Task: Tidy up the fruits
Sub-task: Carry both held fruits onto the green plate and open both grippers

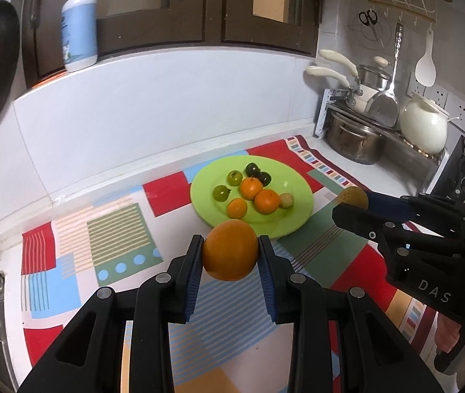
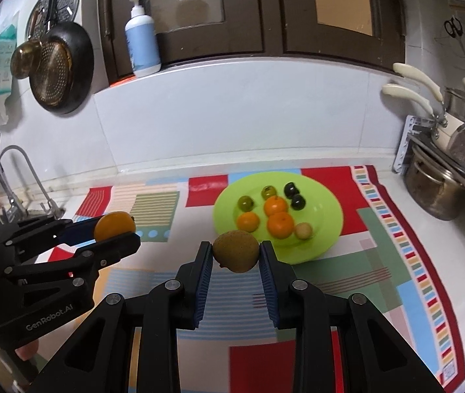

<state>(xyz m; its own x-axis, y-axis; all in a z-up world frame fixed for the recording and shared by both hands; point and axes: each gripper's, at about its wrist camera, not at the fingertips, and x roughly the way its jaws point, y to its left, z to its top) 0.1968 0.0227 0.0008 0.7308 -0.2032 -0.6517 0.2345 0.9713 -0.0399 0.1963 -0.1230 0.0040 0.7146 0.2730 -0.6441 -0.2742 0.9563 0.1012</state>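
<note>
At the far left of the left wrist view, a white and blue pump bottle [image 1: 79, 29] stands on the ledge under the dark wooden cabinet doors [image 1: 180, 6], well beyond the claws. Lower down, the left gripper [image 1: 230, 250] is clamped on a large round orange [image 1: 230, 249], its blue pads pressing both sides, the fruit held clear above the patchwork tablecloth of red, green and blue blocks [image 1: 108, 245]. Just ahead of that claw lies the round lime-green plastic plate [image 1: 298, 209], flat on the cloth. On it sit three small orange tangerines [image 1: 267, 200], two small green fruits [image 1: 221, 193], two dark, nearly black fruits [image 1: 251, 169] and one small pale yellowish fruit [image 1: 286, 200], all close together. To the right of the plate, the right gripper [image 2: 235, 252] is closed on a brownish-green, speckled round fruit [image 2: 235, 251], gripped by both pads and held above the cloth just short of the plate's near rim. Beyond it at the far right, steel pots [image 1: 353, 139] and a white ceramic jar [image 1: 424, 124] crowd a metal rack in the corner.
</note>
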